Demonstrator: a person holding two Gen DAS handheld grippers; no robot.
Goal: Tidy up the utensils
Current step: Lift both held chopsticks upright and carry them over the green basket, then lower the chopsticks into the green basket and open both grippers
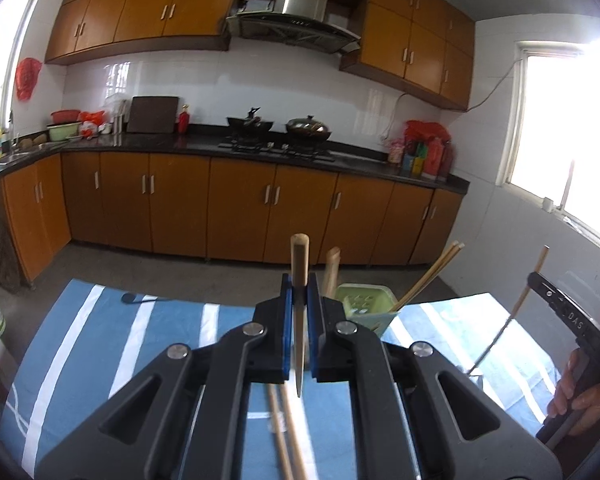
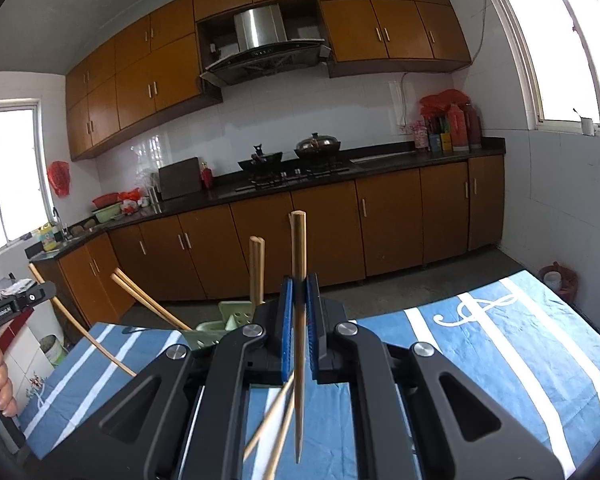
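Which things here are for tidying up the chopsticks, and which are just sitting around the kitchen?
For the job: left gripper holding a chopstick; right gripper holding another chopstick; green holder; loose chopsticks on the striped cloth.

Just sitting around: lidded wok, red bottle, basins.

One green utensil holder (image 1: 366,304) is standing on the striped cloth (image 1: 140,332), with four chopsticks (image 2: 257,268) leaning out of it. Beside the holder, two grippers are each carrying one chopstick (image 1: 299,280), and two loose chopsticks (image 2: 276,420) are lying on the cloth nearer the cameras.
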